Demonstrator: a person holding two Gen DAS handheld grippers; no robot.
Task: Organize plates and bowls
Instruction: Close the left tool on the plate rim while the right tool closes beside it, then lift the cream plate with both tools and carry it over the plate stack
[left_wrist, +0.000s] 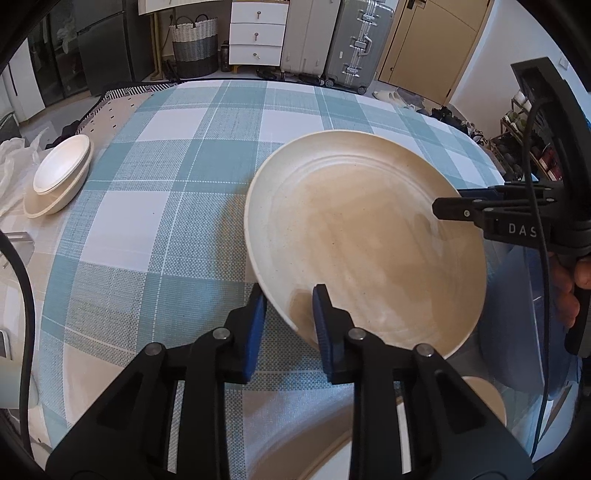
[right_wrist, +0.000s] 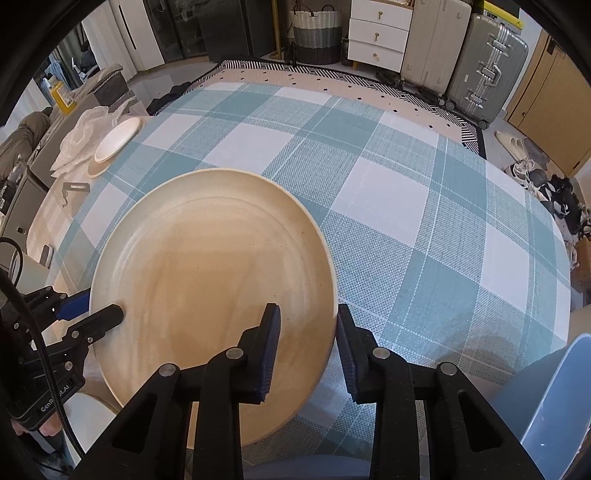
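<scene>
- The left gripper (left_wrist: 290, 306) is pinching the near rim of a big beige plate (left_wrist: 362, 240), one blue pad under the rim and the other resting on the plate's inner face.
- The right gripper (right_wrist: 306, 332) is clamping the same plate (right_wrist: 207, 277) at the opposite edge, with the rim sitting between its two blue pads.
- In the left wrist view the right gripper (left_wrist: 448, 201) is reaching in from the right side and gripping the plate's far-right rim; part of a hand (left_wrist: 569, 288) is showing behind its handle.
- In the right wrist view the left gripper (right_wrist: 94, 308) is coming in from the lower left and biting the plate's left rim.
- The plate is hanging tilted over the checked tablecloth (left_wrist: 166, 184), held between both grippers near the front edge of the table.
- Just below the plate, at the table's near edge, part of another pale dish (left_wrist: 484, 398) is peeking out.
- Well apart, at the far left of the cloth, a stack of white bowls (left_wrist: 61, 173) is sitting tilted beside crumpled white plastic (right_wrist: 85, 136).
- Beyond the table, a white drawer unit (left_wrist: 258, 33), a woven basket (left_wrist: 195, 42) and grey suitcases (left_wrist: 354, 44) are standing along the wall.
</scene>
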